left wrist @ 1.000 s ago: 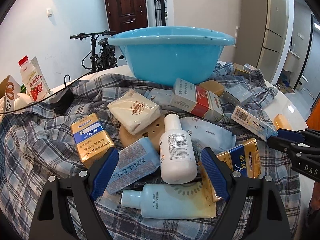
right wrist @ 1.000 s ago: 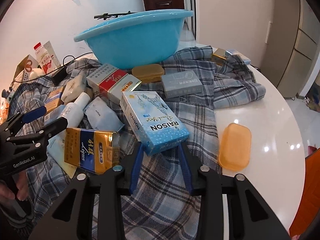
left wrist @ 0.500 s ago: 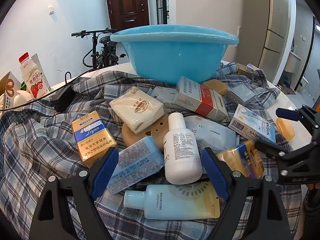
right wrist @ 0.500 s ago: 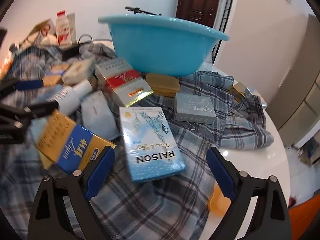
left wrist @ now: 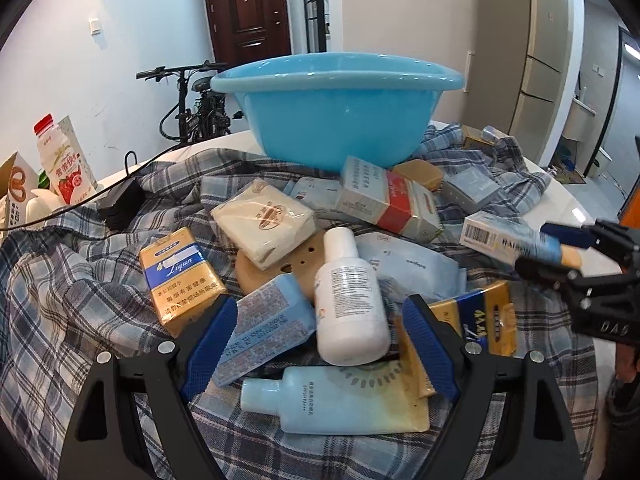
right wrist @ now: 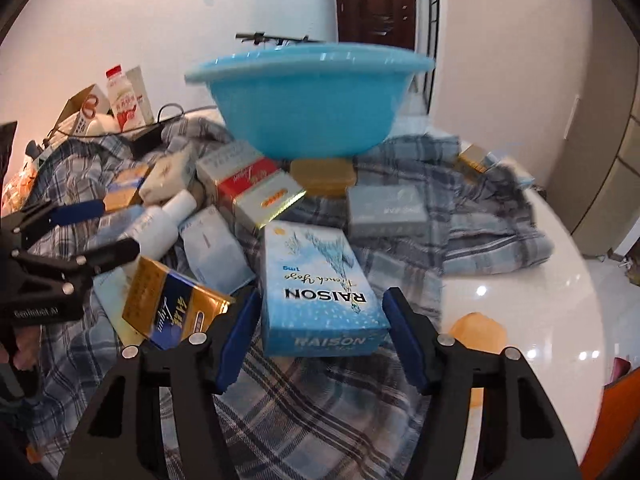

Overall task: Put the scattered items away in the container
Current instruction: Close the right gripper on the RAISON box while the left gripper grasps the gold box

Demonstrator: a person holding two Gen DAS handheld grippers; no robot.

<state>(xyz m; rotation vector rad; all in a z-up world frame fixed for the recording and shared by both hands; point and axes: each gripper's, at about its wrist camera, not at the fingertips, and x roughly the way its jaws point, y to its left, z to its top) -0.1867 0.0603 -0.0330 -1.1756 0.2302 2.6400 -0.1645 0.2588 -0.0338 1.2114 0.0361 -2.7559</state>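
Note:
A blue basin (left wrist: 336, 112) stands at the back of a plaid cloth (left wrist: 68, 300) strewn with boxes and bottles. My left gripper (left wrist: 316, 344) is open; between its fingers lie a white bottle (left wrist: 348, 300) and a pale blue packet (left wrist: 268, 328), with a light blue bottle (left wrist: 340, 400) just below. My right gripper (right wrist: 324, 336) is open with its fingers on either side of the blue RAISON box (right wrist: 316, 292), which lies on the cloth; the jaws do not touch it. The basin (right wrist: 308, 100) shows beyond it.
Gold Liqun boxes (left wrist: 180, 276) (right wrist: 172, 308), a red-and-grey carton (left wrist: 388, 200), a cream soap pack (left wrist: 264, 220), a grey box (right wrist: 384, 210) and an orange soap case (right wrist: 476, 328) lie around. A milk bottle (left wrist: 60, 160) stands at far left. The white table edge (right wrist: 560, 280) is at right.
My right gripper opened wide from around the RAISON box, swung away, then came back with its open jaws either side of the box. The left gripper has barely moved.

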